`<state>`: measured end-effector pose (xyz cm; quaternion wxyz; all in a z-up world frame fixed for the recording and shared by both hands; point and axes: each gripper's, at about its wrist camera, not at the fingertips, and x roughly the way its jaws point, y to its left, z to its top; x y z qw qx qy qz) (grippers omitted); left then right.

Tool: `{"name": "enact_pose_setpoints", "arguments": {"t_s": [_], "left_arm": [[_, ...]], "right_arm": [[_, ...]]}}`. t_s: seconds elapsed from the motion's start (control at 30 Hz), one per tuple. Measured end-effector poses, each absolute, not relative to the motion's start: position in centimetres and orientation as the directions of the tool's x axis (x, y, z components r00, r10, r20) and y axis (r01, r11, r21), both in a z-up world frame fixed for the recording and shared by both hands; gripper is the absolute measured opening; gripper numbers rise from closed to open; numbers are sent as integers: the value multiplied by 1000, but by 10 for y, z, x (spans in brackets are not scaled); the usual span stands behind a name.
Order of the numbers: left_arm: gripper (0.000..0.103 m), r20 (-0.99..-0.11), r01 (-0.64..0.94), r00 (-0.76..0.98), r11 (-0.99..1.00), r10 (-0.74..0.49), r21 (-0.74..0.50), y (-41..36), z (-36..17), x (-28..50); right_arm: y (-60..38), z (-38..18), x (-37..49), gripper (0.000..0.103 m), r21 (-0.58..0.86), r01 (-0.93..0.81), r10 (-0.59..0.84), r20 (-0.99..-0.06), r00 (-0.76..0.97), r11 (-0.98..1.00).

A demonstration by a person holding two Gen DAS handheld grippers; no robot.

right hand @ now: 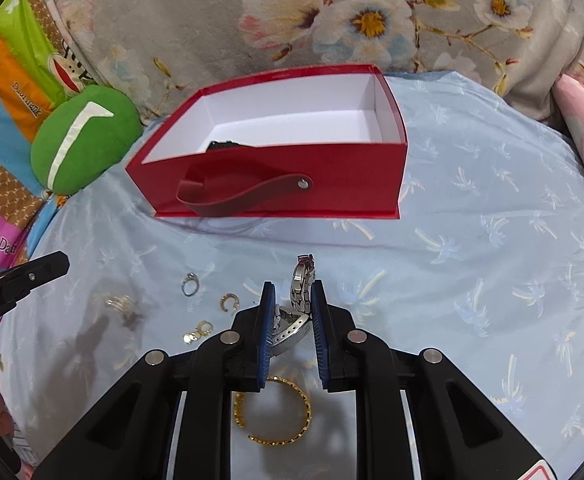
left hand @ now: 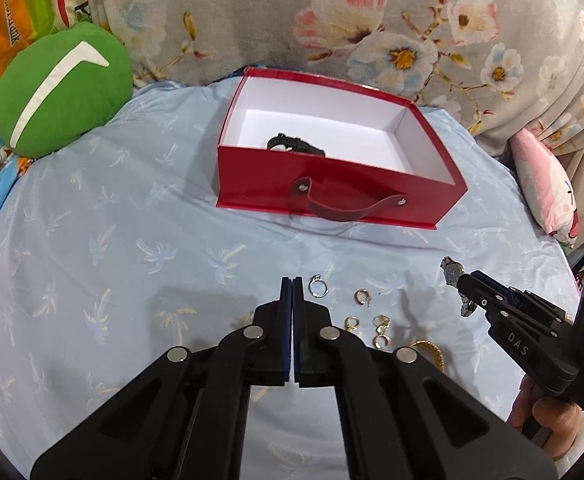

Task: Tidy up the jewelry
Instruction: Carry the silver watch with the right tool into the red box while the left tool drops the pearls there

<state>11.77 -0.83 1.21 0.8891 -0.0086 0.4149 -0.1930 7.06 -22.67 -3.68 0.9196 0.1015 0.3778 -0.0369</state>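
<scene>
Through the left wrist camera we see our left claw (left hand: 292,286) clenched tight, its blue pads pressed flat together with nothing between them, above a pale blue bedsheet (left hand: 112,240) printed with palm trees. Just right of its tip lies a silver ring (left hand: 317,286), and further right a scatter of gold earrings (left hand: 372,320) and part of a gold bracelet (left hand: 430,350). Beyond them sits the open red box (left hand: 332,184) with a strap handle on its front wall; a black watch (left hand: 296,145) lies inside on the white floor. At the right edge our right claw (left hand: 463,280) carries a silver wristwatch (left hand: 454,280), lifted off the sheet. A green cushion (left hand: 62,90) rests at far left.

Through the right wrist camera we see the right claw (right hand: 292,292) grasping the silver wristwatch (right hand: 302,284) by its metal band, the case standing up past the pads. The gold bracelet (right hand: 276,412) lies on the bedsheet (right hand: 472,240) beneath the claw; the silver ring (right hand: 190,284) and gold earrings (right hand: 228,302) lie to the left, near the left claw's tip (right hand: 58,260). The red box (right hand: 276,188) stands ahead, well apart.
</scene>
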Motion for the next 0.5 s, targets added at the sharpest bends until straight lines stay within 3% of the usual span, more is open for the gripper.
{"name": "enact_pose_setpoints", "arguments": {"t_s": [0.17, 0.33, 0.47, 0.5], "left_arm": [[0, -725, 340, 591, 925, -352, -171, -9, 19, 116], [3, -779, 348, 527, 923, -339, -165, -11, -4, 121], [48, -823, 305, 485, 939, -297, -160, -9, -42, 127], [49, -828, 289, 483, 944, -285, -157, -9, -49, 129]], "right_arm": [[-225, -23, 67, 17, 156, 129, 12, -680, 733, 979], [-226, -28, 66, 17, 161, 135, 12, -687, 727, 978], [-227, -33, 68, 17, 166, 138, 17, -699, 715, 976], [-226, -35, 68, 17, 165, 138, 18, -700, 713, 977]]}}
